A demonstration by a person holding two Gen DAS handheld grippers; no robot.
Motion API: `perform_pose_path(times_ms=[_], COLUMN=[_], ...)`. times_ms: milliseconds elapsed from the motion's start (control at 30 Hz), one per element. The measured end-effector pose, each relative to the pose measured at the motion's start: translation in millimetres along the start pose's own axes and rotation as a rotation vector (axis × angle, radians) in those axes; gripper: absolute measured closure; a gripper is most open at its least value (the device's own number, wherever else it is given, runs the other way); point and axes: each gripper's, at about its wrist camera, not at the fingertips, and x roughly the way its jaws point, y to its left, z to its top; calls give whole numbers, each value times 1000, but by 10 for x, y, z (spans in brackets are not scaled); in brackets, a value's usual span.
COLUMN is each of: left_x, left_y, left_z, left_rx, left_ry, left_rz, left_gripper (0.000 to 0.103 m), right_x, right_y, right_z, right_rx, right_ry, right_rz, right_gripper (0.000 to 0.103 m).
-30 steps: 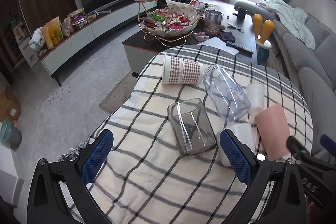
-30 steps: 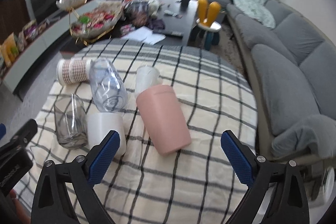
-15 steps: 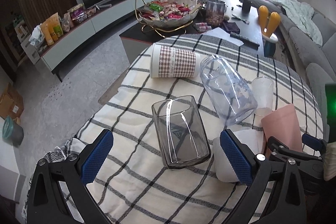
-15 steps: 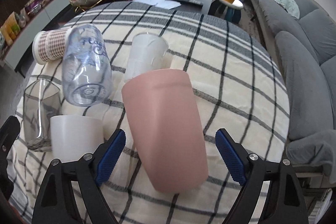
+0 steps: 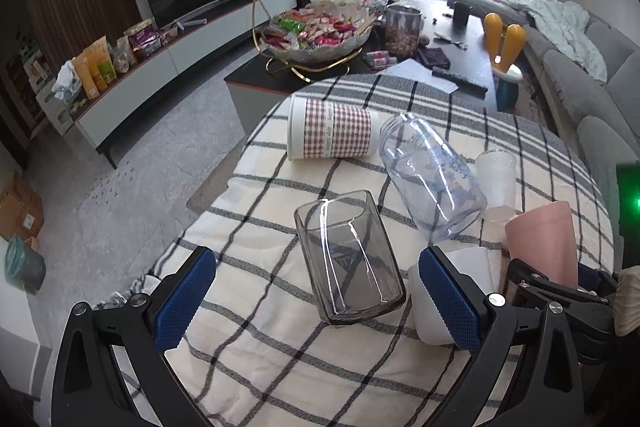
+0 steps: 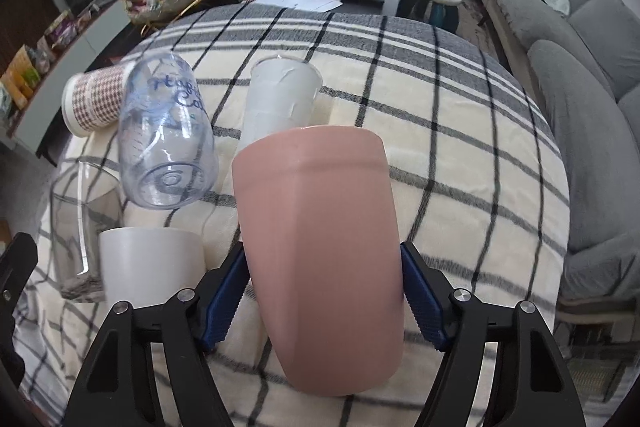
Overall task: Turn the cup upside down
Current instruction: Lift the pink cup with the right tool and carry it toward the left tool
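A pink cup (image 6: 320, 247) lies on its side on the checked cloth, base toward me. My right gripper (image 6: 322, 291) is closed around its body, blue pads against both sides; it also shows in the left wrist view (image 5: 544, 239). My left gripper (image 5: 316, 299) is open and empty, hovering over a grey square glass (image 5: 348, 259) lying on its side. A white cup (image 6: 148, 267) lies beside the pink cup.
A clear blue-tinted tumbler (image 6: 168, 135), a frosted plastic cup (image 6: 280, 99) and a houndstooth paper cup (image 5: 332, 133) lie on the cloth-covered table (image 6: 460, 147). A coffee table with a snack bowl (image 5: 316, 35) stands beyond. A grey sofa (image 6: 592, 75) is to the right.
My right gripper moved forward and closed on the pink cup. My left gripper crept slightly toward the grey glass and stayed open.
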Motion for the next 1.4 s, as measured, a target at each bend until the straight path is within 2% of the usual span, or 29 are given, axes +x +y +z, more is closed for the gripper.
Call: perform_pose_path(times_ms=[233,400,633,833,1033,1400], left_x=[-400,-629,-813,-790,-716,-473], left_y=[298,590,1106,1497,1757,1728], left_z=[-38,-137,-351,-394,-388,-474], left_rx=[81,122,173,175,177,247], left_ry=[-96,-117,-127,-104,-113,-71], left_rz=[-63,-91,-119,-134,-148,-195], left_gripper=[0,0,0,0,0,0], right_x=[-449,-734,-753,-690,-657,-331], right_y=[39,158,532,898,1158,1290], right_z=[-269,-613,-1194,-1532,-1512,-1479], right_rx=[145,247,367,479,503,496], right_ry=[-33,-28,64,108,96,138], right_rz=[37,88,197,237,202,148], right_gripper=[30,30,30,30,30,30])
